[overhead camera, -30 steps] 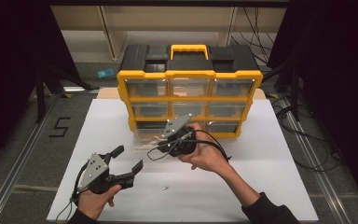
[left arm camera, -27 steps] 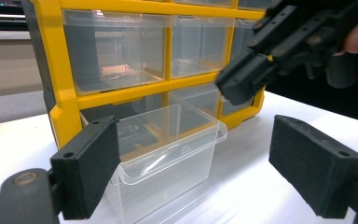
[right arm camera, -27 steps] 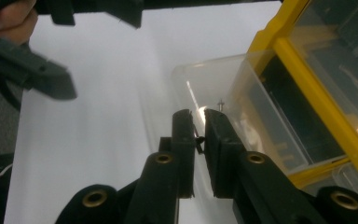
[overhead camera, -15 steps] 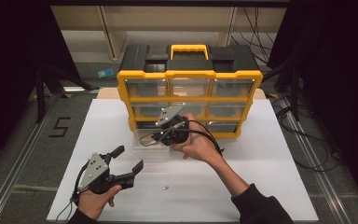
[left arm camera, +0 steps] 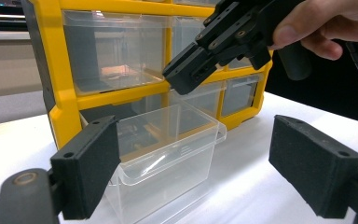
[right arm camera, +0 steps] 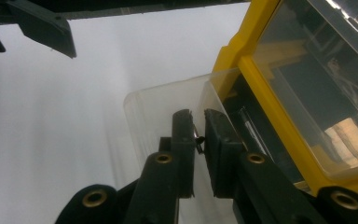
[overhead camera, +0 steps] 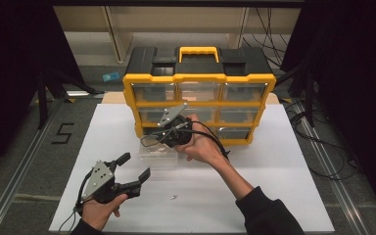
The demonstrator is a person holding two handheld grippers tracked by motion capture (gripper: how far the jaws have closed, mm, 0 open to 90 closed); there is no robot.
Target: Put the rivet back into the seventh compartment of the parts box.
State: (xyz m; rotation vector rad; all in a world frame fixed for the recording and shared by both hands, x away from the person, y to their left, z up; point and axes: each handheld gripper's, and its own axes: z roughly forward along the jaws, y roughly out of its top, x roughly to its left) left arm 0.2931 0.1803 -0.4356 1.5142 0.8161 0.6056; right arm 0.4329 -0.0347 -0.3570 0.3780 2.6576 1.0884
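A yellow and black drawer organizer (overhead camera: 198,78) (left arm camera: 65,93) (right arm camera: 242,60) stands at the back of the white table. One clear plastic drawer (overhead camera: 156,152) (left arm camera: 168,154) (right arm camera: 163,107) is pulled out of its bottom left slot and rests on the table. My right gripper (overhead camera: 146,142) (left arm camera: 179,79) (right arm camera: 199,116) hovers over that drawer, shut on a tiny metal part pinched between its pads. My left gripper (overhead camera: 135,165) (left arm camera: 196,158) stands open near the front left, jaws aimed at the drawer, with nothing held.
A small screw (overhead camera: 173,198) lies on the white tabletop (overhead camera: 274,196) in front of the person. The organizer's other clear drawers are closed. Cables (overhead camera: 323,161) trail along the right side of the table.
The right gripper has shifted a little left and toward the organizer, staying above the pulled-out drawer with its jaws shut. The left gripper has kept still.
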